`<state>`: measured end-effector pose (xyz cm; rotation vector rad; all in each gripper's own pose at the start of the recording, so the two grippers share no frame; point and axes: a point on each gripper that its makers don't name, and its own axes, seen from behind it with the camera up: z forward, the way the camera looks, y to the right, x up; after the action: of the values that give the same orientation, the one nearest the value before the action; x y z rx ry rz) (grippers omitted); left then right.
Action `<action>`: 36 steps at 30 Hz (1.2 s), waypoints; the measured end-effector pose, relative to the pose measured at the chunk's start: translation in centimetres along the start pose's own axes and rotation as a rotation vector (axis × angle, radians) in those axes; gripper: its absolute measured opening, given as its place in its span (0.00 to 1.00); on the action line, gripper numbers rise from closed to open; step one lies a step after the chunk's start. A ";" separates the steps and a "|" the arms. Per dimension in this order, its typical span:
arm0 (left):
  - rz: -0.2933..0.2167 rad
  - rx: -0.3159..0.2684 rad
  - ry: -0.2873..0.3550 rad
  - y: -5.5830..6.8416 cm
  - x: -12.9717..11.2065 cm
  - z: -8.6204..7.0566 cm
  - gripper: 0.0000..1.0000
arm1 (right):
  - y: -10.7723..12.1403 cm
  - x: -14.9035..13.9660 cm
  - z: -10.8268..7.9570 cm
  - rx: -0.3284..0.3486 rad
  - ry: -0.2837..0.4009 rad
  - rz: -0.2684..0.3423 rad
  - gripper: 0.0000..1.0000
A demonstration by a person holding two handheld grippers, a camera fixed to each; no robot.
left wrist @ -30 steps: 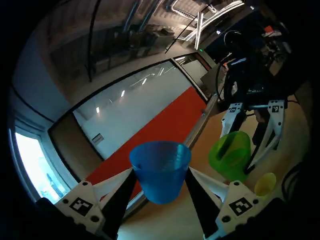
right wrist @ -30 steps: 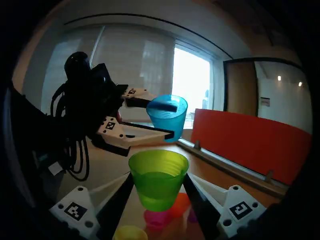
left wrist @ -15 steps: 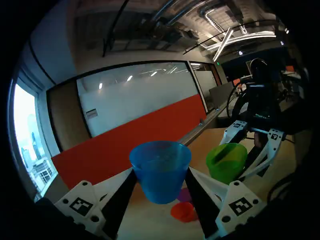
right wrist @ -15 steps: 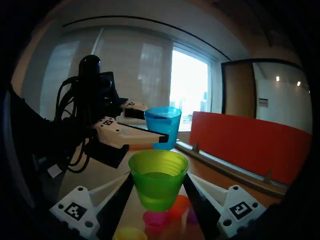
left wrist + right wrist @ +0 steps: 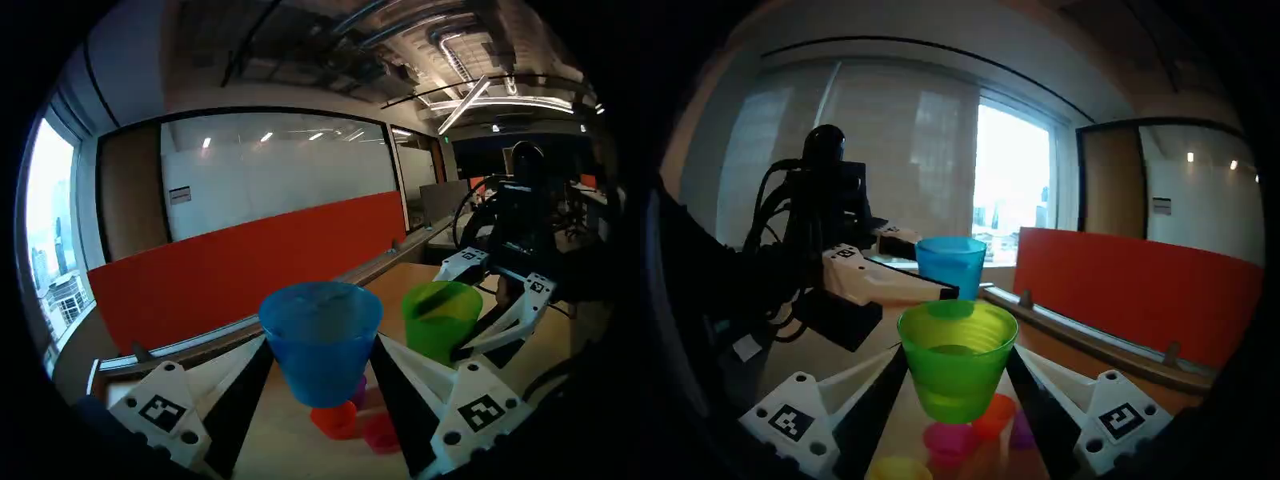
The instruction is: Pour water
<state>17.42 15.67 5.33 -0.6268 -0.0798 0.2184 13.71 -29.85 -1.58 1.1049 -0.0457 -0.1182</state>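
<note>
Left gripper view, nearest first: the left gripper (image 5: 322,341) has its two fingers pressed against either side of a blue cup (image 5: 322,356), which sits upright between the fingertips with its rim above them. Whether it holds any water cannot be told. Just below the fingertips, on the wooden table (image 5: 280,444), stand a small red cup (image 5: 334,420), a pink cup (image 5: 381,433) to its right and a purple cup (image 5: 361,391) partly hidden behind the blue one. Farther off to the right of the fingers, the right gripper (image 5: 445,328) is clamped on a green cup (image 5: 432,316), also upright and close beside the blue cup. An orange-red partition (image 5: 240,272) runs along the table's far edge. In the right gripper view, the green cup is pinched between the near fingertips, with a low level of water showing through its wall. A yellow cup (image 5: 898,469) lies under the fingers, nearest the camera. Beyond the green rim, a little left of centre, the blue cup stands level in the left gripper's grip.
</note>
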 end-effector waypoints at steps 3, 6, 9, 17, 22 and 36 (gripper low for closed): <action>-0.004 -0.004 -0.013 0.2 -0.5 0.0 0.80 | 0.2 0.1 -0.1 -0.004 -0.002 0.003 0.87; -0.009 -0.009 -0.030 0.4 -1.0 -0.1 0.81 | 0.4 0.1 -0.2 -0.009 -0.003 0.004 0.87; -0.017 -0.014 -0.054 0.6 -1.8 -0.1 0.81 | 0.6 -0.1 -0.4 -0.011 -0.012 0.007 0.87; -0.033 -0.035 -0.116 0.9 -4.1 0.0 0.81 | 1.3 -0.9 -0.7 -0.013 -0.055 0.006 0.87; -0.037 -0.042 -0.150 1.0 -5.4 0.1 0.81 | 2.1 -1.7 -1.1 -0.020 -0.074 0.015 0.87; -0.028 -0.065 -0.270 1.4 -10.4 0.0 0.81 | 3.7 -5.3 -2.2 -0.019 -0.174 0.018 0.87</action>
<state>7.07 14.42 4.41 -0.6577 -0.3569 0.2737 8.93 -25.65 0.87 1.0726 -0.2104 -0.1980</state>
